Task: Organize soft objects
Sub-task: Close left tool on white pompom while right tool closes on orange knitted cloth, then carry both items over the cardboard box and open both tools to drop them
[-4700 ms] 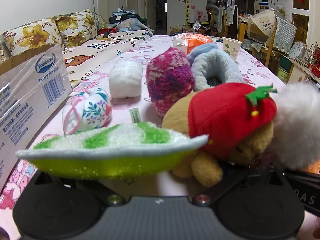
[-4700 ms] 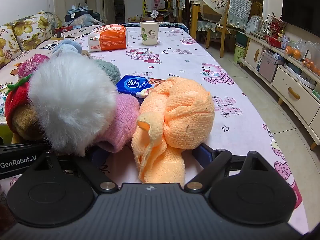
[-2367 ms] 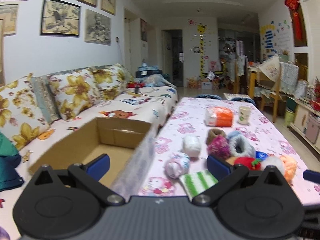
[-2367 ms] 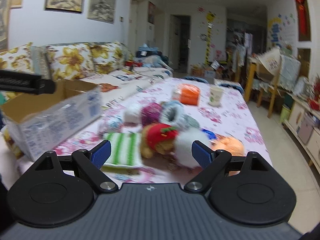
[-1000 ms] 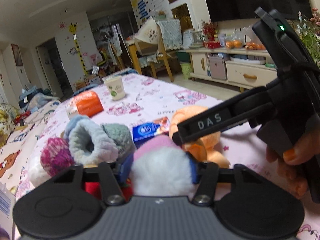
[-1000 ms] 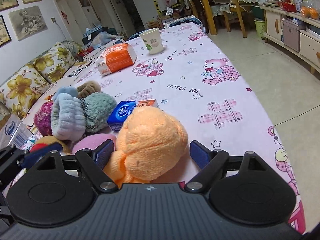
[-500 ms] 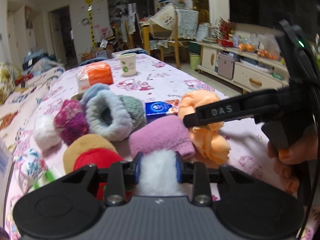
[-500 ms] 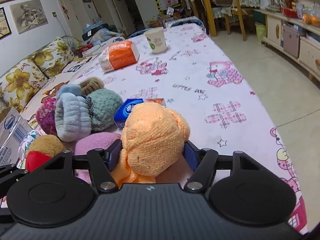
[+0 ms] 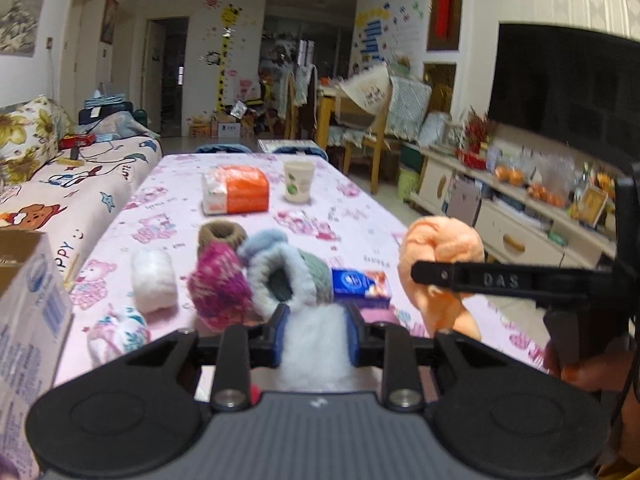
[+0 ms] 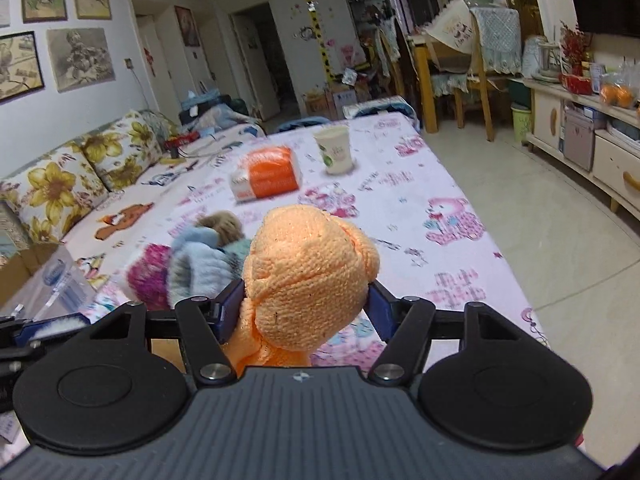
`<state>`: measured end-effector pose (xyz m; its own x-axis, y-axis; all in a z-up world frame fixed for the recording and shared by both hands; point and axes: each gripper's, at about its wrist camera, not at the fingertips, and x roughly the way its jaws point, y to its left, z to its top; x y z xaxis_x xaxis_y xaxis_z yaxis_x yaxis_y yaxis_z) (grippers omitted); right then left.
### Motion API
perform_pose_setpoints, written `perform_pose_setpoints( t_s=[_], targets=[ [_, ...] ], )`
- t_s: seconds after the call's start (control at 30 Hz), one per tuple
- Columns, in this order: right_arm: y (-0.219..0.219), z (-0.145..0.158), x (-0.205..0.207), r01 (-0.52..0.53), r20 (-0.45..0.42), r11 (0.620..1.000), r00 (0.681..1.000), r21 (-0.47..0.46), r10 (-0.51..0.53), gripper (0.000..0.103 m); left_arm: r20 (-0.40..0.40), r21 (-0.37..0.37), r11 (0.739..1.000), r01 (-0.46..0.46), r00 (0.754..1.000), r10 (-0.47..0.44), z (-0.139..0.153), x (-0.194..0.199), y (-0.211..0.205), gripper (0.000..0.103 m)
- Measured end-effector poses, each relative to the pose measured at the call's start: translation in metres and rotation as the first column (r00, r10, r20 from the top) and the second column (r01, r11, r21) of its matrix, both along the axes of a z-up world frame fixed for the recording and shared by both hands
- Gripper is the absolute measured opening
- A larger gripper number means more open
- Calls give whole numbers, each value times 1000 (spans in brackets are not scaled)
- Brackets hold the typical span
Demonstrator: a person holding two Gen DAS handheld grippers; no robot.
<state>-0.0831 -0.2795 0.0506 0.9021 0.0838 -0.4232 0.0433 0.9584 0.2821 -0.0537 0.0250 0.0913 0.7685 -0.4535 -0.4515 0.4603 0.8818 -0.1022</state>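
Note:
My left gripper (image 9: 315, 332) is shut on a white fluffy ball (image 9: 314, 346) and holds it above the pink tablecloth (image 9: 340, 216). My right gripper (image 10: 306, 312) is shut on an orange knitted cloth bundle (image 10: 308, 276), lifted off the table; the bundle also shows in the left wrist view (image 9: 440, 248). On the table lie a magenta knit hat (image 9: 218, 284), a grey-blue fuzzy slipper (image 9: 280, 276), a brown knit piece (image 9: 222, 234), a white roll (image 9: 154, 280) and a floral sock ball (image 9: 118, 334).
A cardboard box (image 9: 28, 304) stands at the left table edge. A blue tissue pack (image 9: 360, 284), an orange-white package (image 9: 234, 194) and a paper cup (image 9: 298, 186) sit on the table. A sofa (image 10: 80, 176) is left, cabinets (image 10: 592, 152) right.
Both grippers have closed on their objects and lifted them: the left raised the white ball, the right raised the orange bundle off the table.

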Motion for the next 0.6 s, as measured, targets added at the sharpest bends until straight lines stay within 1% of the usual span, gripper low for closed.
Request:
perform_pose_setpoints(
  t_s=[0.07, 0.13, 0.2, 0.3, 0.43, 0.47, 0.5, 0.6],
  targets=[
    [6, 6, -1, -26, 5, 999, 1000, 28, 26, 80, 21, -14, 1000, -19, 1000, 19, 7, -3, 8, 14],
    [15, 11, -2, -54, 14, 998, 998, 41, 54, 80, 37, -31, 999, -39, 998, 41, 11, -4, 16, 14],
    [26, 13, -1, -76, 20, 997, 997, 29, 75, 80, 38, -39, 998, -58, 998, 59, 12, -3, 24, 14],
    [38, 14, 2, -94, 19, 996, 995, -9, 94, 80, 8, -46, 997, -63, 998, 64, 8, 1, 33, 14],
    [42, 6, 8, -100, 2, 995, 995, -27, 100, 80, -67, -39, 999, -16, 998, 13, -2, 3, 43, 14],
    [40, 4, 6, -99, -4, 995, 995, -33, 99, 80, -100, -40, 999, 12, 995, -15, -6, 3, 45, 20],
    [41, 2, 5, -97, -10, 995, 995, -37, 96, 80, -129, -41, 998, 43, 990, -48, -11, 2, 46, 22],
    [36, 1, 4, -87, -16, 995, 996, -37, 87, 80, -152, 9, 995, 98, 984, -95, -23, -7, 39, 29]
  ],
)
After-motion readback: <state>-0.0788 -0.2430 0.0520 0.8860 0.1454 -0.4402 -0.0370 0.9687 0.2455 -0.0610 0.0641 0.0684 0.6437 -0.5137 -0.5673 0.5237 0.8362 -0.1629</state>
